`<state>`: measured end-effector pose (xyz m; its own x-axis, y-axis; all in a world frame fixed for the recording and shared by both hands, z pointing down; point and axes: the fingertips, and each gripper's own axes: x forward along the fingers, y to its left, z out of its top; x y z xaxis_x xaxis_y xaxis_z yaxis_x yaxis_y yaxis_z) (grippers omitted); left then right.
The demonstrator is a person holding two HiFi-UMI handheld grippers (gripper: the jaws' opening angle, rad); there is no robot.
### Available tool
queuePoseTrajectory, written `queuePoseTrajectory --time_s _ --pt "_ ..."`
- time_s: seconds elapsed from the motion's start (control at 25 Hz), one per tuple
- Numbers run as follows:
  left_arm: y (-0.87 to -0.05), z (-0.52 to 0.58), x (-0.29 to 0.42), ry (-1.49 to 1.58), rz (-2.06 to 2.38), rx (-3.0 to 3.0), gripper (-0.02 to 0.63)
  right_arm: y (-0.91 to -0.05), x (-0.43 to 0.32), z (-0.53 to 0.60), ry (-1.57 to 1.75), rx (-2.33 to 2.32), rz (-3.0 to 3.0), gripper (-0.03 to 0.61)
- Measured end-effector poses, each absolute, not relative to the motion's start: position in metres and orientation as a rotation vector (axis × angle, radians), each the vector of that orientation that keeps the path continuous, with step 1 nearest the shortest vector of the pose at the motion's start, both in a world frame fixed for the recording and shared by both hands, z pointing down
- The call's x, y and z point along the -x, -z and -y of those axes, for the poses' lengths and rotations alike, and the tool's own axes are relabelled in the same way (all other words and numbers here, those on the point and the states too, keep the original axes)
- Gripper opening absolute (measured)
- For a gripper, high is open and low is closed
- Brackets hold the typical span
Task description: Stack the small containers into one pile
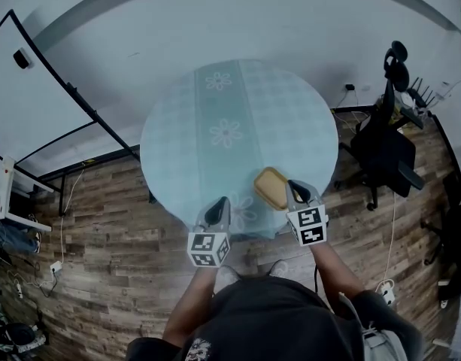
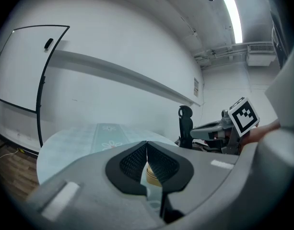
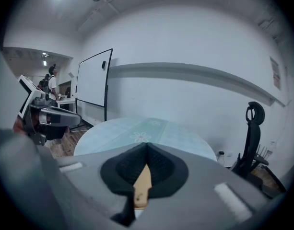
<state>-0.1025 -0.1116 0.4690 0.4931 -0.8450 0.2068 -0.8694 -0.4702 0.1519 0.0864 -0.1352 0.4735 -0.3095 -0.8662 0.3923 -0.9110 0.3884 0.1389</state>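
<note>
A shallow yellow container point(image 1: 269, 187) sits at the near right part of the round table point(image 1: 238, 104), which wears a pale blue-green flowered cloth. My right gripper point(image 1: 292, 186) is at the container's right edge. In the right gripper view its jaws point(image 3: 147, 150) are shut on a thin yellow rim point(image 3: 142, 186). My left gripper point(image 1: 222, 203) hovers over the table's near edge, to the left of the container and apart from it. Its tips point(image 2: 147, 145) meet with nothing held, and the yellow container point(image 2: 151, 174) shows beyond them.
A black office chair point(image 1: 384, 145) stands right of the table. A whiteboard on a black frame point(image 1: 34, 89) leans at the left. Cables and a power strip lie on the wood floor point(image 1: 102, 232). A person point(image 3: 51, 80) stands far off by a desk.
</note>
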Motion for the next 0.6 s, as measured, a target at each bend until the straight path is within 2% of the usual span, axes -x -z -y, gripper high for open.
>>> queuePoseTrajectory --time_s 0.6 --pt "-0.474 0.108 0.079 -0.213 1.448 -2.548 0.006 -0.479 -0.103 0.134 -0.245 -1.558 2.276 0.002"
